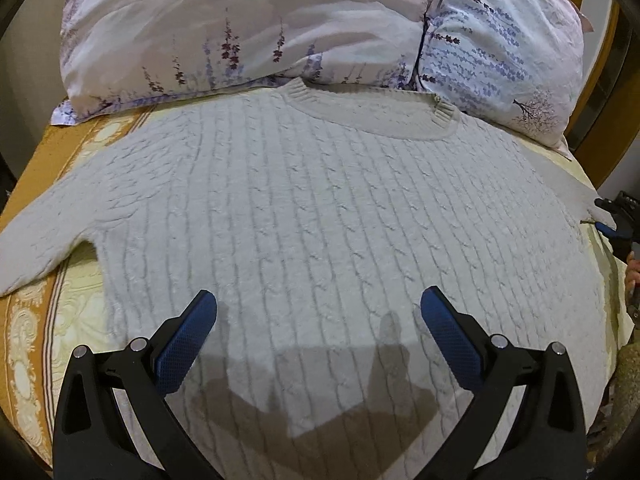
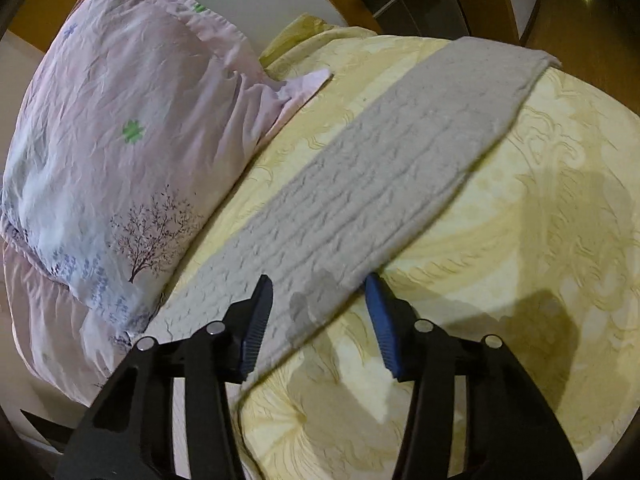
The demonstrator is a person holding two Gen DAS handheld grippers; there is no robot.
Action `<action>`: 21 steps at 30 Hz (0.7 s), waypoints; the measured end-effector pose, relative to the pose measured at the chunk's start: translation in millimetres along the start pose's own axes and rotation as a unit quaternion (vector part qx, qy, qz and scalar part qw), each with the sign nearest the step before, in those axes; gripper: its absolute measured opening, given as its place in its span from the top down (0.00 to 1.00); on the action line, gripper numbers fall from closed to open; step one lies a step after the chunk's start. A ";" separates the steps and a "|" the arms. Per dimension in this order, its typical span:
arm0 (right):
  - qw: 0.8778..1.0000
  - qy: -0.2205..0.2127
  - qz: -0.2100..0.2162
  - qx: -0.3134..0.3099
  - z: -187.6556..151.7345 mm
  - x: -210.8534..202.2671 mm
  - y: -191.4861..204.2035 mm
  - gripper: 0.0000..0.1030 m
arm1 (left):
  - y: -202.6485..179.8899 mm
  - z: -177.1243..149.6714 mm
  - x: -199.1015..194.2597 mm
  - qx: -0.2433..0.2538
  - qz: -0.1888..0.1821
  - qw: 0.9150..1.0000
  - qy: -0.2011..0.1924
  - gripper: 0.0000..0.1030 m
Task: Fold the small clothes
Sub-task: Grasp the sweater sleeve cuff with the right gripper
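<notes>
Pale grey cable-knit sweater (image 1: 320,200) spread flat on yellow quilted bed (image 1: 24,340), collar against floral pillow (image 1: 240,28) at head edge; left tool (image 1: 319,300) released above its body; right tool (image 2: 318,286) released, straddling outstretched sleeve (image 2: 400,168).

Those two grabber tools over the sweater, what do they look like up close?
Both the left gripper and right gripper look alike: black plastic triangular arms with cut-out openings, round silver rivets at the joints, and jaws lined with blue dimpled rubber pads. No cables or markings show.
</notes>
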State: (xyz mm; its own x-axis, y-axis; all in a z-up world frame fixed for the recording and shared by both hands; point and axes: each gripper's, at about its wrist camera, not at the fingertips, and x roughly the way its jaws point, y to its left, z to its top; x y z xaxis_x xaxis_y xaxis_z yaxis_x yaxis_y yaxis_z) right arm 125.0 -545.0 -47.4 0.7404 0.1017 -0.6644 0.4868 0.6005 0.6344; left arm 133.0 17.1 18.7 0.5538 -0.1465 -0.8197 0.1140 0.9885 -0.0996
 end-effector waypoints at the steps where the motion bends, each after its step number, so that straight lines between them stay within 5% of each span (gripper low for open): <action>1: 1.000 0.000 0.002 0.002 1.8 1.6 -1.0 0.62 | -0.5 0.5 1.0 0.000 -0.003 1.000 -0.001 0.01; 6: 0.999 -0.015 0.012 0.040 10.1 4.2 -19.5 0.82 | 1.5 4.1 -0.7 -0.008 -0.029 0.999 -0.020 0.01; 14: 0.997 -0.051 -0.016 0.053 18.5 -0.1 -30.5 0.83 | 1.4 14.1 -1.7 -0.002 -0.025 1.000 -0.018 0.01; 21: 0.991 -0.102 -0.054 -0.065 13.9 -18.3 22.2 0.91 | -1.9 30.7 -5.9 -0.002 -0.072 0.997 -0.029 0.01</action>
State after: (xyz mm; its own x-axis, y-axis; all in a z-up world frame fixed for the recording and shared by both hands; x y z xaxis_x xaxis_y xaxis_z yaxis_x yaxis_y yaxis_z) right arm 128.7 -544.6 -15.7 0.7719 -0.1237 -0.6236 0.5143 0.6981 0.4981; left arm 154.8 14.9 41.0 0.5785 -0.2888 -0.7629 0.1934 0.9571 -0.2157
